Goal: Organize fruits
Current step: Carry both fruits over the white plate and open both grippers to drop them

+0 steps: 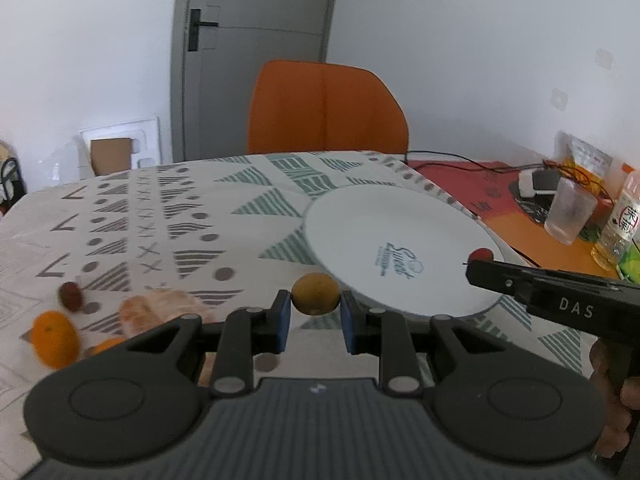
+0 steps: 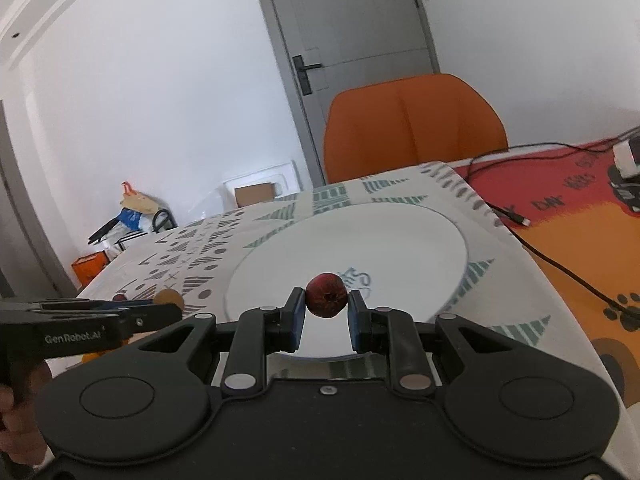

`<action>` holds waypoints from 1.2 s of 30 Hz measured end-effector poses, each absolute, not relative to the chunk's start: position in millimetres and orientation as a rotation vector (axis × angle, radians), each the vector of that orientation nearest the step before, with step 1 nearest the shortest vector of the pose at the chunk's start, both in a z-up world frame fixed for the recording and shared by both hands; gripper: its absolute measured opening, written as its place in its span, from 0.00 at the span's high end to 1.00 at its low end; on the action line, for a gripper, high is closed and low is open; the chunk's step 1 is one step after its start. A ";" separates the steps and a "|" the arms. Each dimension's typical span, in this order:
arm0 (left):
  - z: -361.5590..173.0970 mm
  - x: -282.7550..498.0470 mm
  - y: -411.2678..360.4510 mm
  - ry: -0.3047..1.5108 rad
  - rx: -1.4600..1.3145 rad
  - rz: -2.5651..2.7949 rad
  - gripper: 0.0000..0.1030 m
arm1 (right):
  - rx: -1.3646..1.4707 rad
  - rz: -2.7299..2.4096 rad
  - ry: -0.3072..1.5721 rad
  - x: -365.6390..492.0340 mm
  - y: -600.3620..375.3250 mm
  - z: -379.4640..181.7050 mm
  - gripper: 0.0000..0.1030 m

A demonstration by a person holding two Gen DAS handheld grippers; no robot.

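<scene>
My left gripper (image 1: 315, 300) is shut on a small yellow-brown round fruit (image 1: 315, 293) and holds it above the table, just left of the white plate (image 1: 400, 240). My right gripper (image 2: 326, 305) is shut on a small dark red fruit (image 2: 326, 294) and holds it over the near part of the white plate (image 2: 360, 240). The red fruit also shows in the left wrist view (image 1: 481, 254) at the tip of the right gripper. An orange (image 1: 54, 338), a peeled orange piece (image 1: 160, 308) and a dark red fruit (image 1: 71, 294) lie on the tablecloth at the left.
An orange chair (image 1: 326, 108) stands behind the table. At the right lie a red and orange mat (image 2: 560, 208), black cables (image 2: 560, 264), a clear plastic cup (image 1: 568, 214) and a bottle (image 1: 618, 224). A grey door (image 2: 352, 40) is at the back.
</scene>
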State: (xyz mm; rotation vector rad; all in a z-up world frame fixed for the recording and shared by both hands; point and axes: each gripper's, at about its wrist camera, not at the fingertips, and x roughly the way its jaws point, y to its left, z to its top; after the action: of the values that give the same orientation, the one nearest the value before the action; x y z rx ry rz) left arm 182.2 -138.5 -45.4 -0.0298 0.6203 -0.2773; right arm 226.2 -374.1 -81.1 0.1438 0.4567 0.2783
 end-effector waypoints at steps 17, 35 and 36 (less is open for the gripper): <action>-44.9 226.1 -191.0 0.632 0.011 -0.351 0.76 | 0.157 0.252 0.424 224.6 -397.1 -77.6 0.75; -28.9 209.6 -158.3 0.608 -0.013 -0.292 0.69 | 0.200 0.239 0.430 223.4 -389.5 -72.7 0.70; -28.0 207.3 -154.8 0.607 -0.011 -0.281 0.65 | 0.197 0.238 0.429 222.8 -387.4 -72.0 0.68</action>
State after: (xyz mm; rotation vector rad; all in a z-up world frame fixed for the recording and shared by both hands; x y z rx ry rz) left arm 207.3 -154.8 -28.0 -0.0112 0.6070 -0.2809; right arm 222.8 -387.4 -72.0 0.1972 0.4289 0.2377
